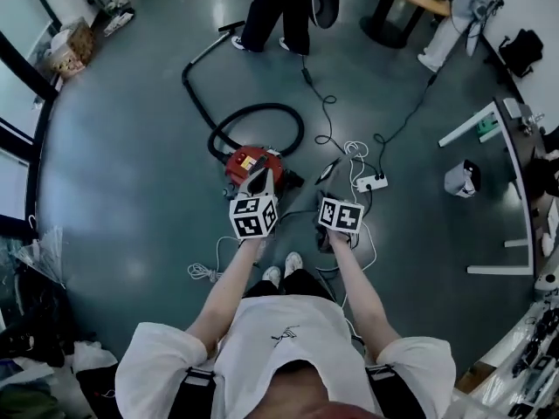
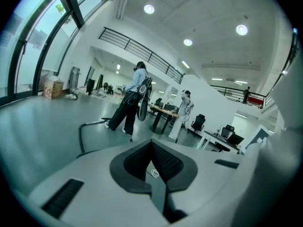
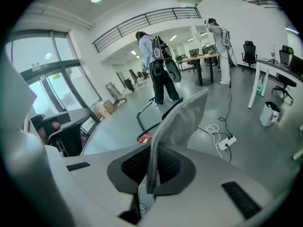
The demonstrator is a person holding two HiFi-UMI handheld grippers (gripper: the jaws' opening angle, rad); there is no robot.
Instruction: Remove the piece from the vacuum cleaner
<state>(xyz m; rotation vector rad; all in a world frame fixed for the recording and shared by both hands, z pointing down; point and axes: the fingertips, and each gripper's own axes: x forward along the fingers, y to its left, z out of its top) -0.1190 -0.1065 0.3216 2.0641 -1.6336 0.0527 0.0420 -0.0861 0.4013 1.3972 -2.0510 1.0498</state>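
Note:
The red vacuum cleaner (image 1: 247, 160) stands on the grey floor ahead of my feet, its black hose (image 1: 262, 112) looped behind it. In the right gripper view only a red corner of the vacuum cleaner (image 3: 146, 138) shows behind the jaws. My right gripper (image 1: 327, 178) (image 3: 149, 176) is shut on a flat grey felt-like piece (image 3: 182, 119), which sticks up out of the jaws. In the head view that piece (image 1: 328, 170) looks like a thin dark strip. My left gripper (image 1: 259, 182) (image 2: 152, 150) is held up over the vacuum cleaner, jaws shut, with nothing seen between them.
A white power strip (image 1: 371, 182) (image 3: 226, 142) with cables lies right of the vacuum cleaner. A small bin (image 1: 461, 179) and a white desk frame (image 1: 498, 195) stand at the right. One person (image 1: 275, 11) stands beyond the hose, another (image 3: 220, 41) by a far table.

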